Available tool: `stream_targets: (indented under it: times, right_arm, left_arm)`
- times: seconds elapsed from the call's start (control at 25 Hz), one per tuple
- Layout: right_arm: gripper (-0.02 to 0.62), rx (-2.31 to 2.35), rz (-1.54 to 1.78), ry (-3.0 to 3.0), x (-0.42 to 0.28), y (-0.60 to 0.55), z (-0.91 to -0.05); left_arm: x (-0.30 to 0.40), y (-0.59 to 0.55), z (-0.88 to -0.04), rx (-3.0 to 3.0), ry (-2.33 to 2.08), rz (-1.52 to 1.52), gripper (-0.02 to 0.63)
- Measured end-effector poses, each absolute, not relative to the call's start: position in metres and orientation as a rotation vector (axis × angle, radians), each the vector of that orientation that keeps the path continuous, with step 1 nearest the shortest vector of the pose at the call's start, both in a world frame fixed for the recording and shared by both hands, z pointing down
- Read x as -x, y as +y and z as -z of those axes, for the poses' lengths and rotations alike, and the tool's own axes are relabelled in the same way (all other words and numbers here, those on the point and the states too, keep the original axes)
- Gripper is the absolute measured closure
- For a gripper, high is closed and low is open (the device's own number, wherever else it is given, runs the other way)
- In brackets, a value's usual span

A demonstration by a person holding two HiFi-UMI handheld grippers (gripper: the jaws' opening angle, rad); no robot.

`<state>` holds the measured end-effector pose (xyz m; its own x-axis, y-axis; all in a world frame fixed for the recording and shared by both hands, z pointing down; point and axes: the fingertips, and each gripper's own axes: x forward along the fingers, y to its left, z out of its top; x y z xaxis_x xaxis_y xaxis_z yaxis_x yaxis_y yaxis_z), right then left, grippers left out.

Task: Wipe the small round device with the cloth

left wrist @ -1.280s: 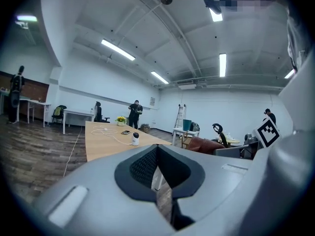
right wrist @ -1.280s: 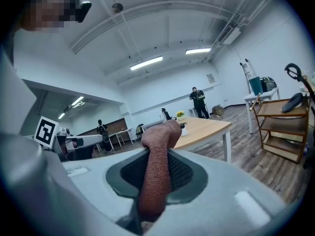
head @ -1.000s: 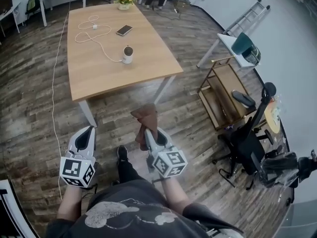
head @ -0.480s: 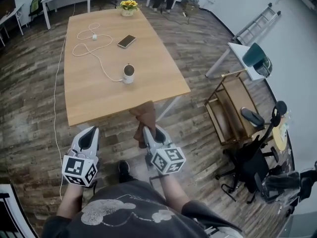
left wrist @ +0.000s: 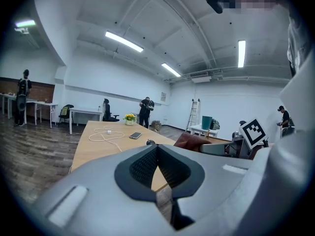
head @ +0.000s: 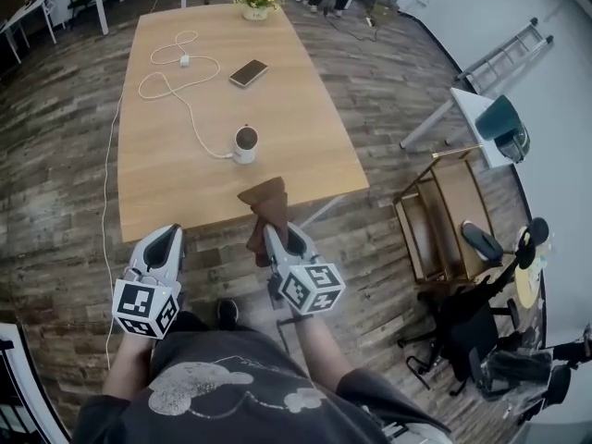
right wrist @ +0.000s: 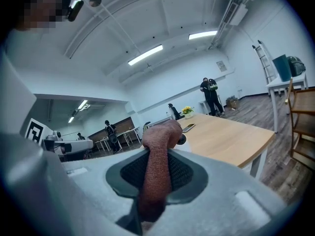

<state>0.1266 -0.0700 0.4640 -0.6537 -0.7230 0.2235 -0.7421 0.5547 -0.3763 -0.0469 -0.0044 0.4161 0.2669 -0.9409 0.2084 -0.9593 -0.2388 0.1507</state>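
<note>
While our right tool clamps the brown cloth and our left tool sits closed, empty | round device stands mid-tabletop, well ahead | we should reach in, lay the loose cloth end on it and rub lightly so it does not slide.

The cloth is seen as reddish brown. The small round device is coloured white with a dark top. The worktop is coloured light wood.

Grey left gripper and right gripper carry black-and-white marker cubes.
</note>
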Motion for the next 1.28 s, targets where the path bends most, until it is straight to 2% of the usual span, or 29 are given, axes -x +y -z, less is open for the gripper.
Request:
stream_targets:
  times: [0.48, 1.04, 1.28]
  right_arm:
    - [0.525, -1.297, -0.753, -2.66, -0.108, -0.111, -0.475]
    - [0.525, -1.663, -0.755, -2.434, -0.087, -0.23, -0.468]
    - [0.523, -1.681, -0.733, -2.299, -0.077, -0.262, -0.499]
  left_arm:
    - [0.062, -0.068, -0.422, -2.338, -1.67, -0.115, 0.588]
    - [0.114, -0.165, -0.42, -2.466, -1.446, -0.088, 0.588]
    - [0.119, -0.177, -0.431, -2.527, -1.323, -0.137, 0.588]
